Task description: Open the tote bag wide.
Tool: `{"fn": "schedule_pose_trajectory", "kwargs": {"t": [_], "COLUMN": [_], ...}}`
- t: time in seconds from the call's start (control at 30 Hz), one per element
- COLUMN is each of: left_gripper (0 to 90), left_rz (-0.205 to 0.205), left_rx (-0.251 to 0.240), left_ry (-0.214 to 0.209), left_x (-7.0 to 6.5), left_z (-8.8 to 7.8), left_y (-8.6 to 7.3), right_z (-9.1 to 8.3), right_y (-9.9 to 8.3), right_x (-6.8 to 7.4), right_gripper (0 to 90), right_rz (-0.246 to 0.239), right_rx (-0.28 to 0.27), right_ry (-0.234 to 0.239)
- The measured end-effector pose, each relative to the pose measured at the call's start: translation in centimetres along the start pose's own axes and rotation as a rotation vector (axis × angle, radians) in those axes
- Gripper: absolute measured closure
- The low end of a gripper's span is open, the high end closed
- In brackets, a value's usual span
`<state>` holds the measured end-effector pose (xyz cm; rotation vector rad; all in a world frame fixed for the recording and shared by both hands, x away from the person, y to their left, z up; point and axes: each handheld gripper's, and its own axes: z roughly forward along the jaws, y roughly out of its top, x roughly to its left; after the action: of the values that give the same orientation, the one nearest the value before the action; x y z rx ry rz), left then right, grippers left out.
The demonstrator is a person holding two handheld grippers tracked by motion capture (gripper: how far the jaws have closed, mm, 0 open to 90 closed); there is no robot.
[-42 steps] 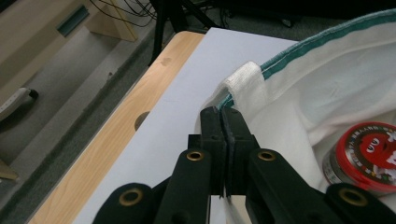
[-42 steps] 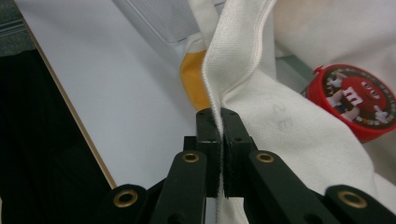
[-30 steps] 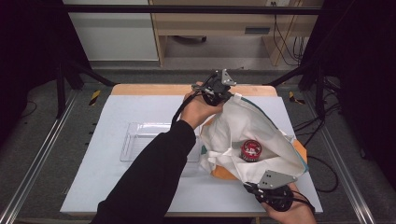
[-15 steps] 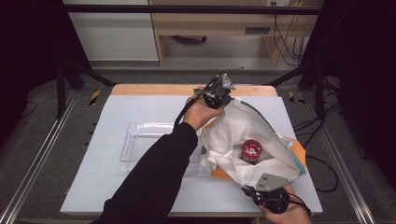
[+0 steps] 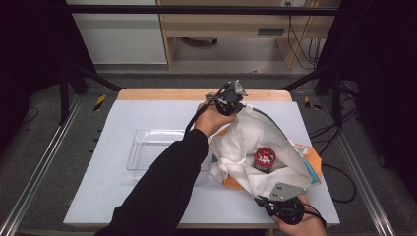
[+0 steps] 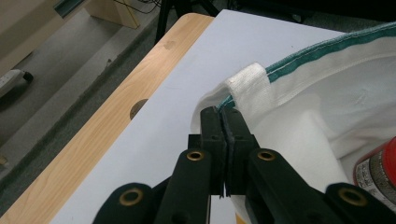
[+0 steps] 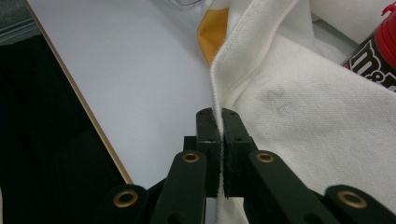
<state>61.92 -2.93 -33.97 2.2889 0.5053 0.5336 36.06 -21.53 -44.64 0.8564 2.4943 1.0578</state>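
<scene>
Right now my white cloth bag (image 5: 275, 147), red-capped can (image 5: 265, 158) inside, lies at the table's (image 5: 123, 196) right, stretched between my left gripper (image 6: 223, 114) pinching its far rim and right gripper (image 7: 218, 116) pinching its near edge.

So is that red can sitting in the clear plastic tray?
No, the red can sits inside the open white bag, while the clear tray lies apart on the table.
</scene>
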Motion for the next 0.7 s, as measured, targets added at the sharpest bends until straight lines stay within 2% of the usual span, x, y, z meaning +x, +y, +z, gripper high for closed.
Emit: {"fn": "schedule_pose_trajectory", "kwargs": {"t": [0.37,0.53,0.7], "left_gripper": [88.9,88.8,88.5], "left_rz": [-0.014,-0.015,-0.002], "left_rx": [0.034,0.037,0.028], "left_ry": [-0.025,-0.025,-0.005], "left_x": [-0.1,-0.3,-0.7], "left_z": [1.6,1.5,0.9], "left_y": [-1.1,-1.1,-0.8], "right_z": [0.6,0.5,0.4], "right_y": [-0.2,-0.3,-0.3], "right_x": [0.0,-0.2,-0.1], "right_gripper": [88.4,88.2,87.7], "right_rz": [-0.003,0.007,0.003], "right_rx": [0.012,0.003,-0.004], "right_ry": [-0.012,-0.003,-0.013]}}
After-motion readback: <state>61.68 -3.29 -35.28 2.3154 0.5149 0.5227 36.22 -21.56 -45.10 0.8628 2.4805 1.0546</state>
